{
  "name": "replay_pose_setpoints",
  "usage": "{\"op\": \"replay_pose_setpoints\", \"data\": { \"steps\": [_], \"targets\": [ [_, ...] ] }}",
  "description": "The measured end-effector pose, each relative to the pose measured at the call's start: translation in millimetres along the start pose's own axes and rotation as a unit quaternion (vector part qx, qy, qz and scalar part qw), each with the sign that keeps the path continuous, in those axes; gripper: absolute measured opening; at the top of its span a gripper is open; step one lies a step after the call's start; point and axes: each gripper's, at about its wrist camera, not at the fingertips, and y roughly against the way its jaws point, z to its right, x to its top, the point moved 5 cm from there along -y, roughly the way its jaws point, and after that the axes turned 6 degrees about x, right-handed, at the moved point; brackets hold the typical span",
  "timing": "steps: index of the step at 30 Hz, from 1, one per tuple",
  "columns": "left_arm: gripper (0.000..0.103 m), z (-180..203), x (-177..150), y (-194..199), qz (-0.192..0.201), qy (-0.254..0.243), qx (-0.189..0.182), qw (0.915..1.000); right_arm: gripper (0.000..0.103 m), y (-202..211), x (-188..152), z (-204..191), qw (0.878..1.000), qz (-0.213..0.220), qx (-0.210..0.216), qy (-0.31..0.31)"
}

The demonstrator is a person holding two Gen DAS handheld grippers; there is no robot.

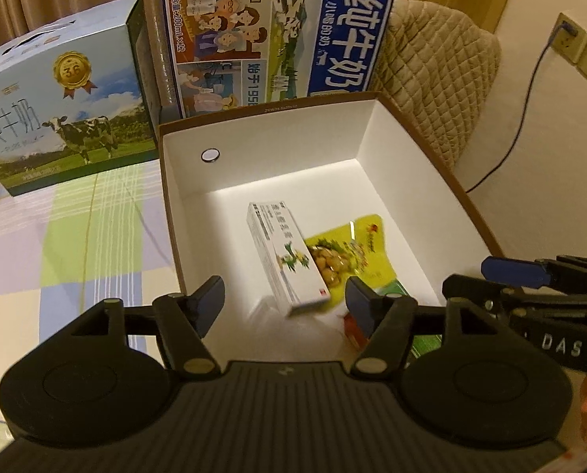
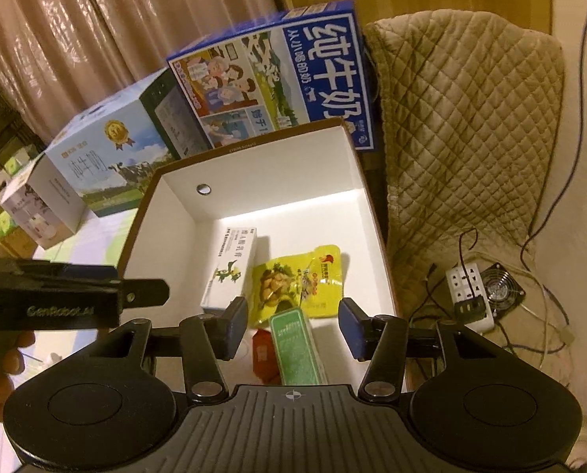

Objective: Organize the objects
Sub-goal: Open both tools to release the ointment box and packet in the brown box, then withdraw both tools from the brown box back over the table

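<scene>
Collection box [image 1: 270, 181], open-topped, on the checked desk [image 1: 76, 244]: holds white carton [image 1: 283, 260], yellow snack pouch [image 2: 297, 280], green carton [image 2: 295, 349], red packet [image 2: 262, 354], gathered for tidiness. Left tongs [image 1: 283, 301] and right tongs [image 2: 293, 325] both wide, empty, poised above it.

Left gripper [image 1: 285, 299], right gripper [image 2: 293, 325]: black ribbed bodies, blue pads [image 2: 238, 315], silver screws, white lettering; bare fingers [image 2: 5, 358] behind.
</scene>
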Motion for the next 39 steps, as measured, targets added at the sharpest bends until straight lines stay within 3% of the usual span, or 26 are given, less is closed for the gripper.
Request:
{"op": "replay_pose_setpoints", "data": {
  "steps": [19, 39],
  "targets": [
    [0.079, -13, -69, 101, 0.041, 0.014, -0.002, 0.9991, 0.049, 70, -48, -36, 0.999, 0.023, 0.025, -0.032],
    [0.079, -77, -167, 149, 0.014, 0.056, 0.014, 0.9982, 0.049, 77, -125, -104, 0.999, -0.018, 0.042, -0.026]
  ]
}}
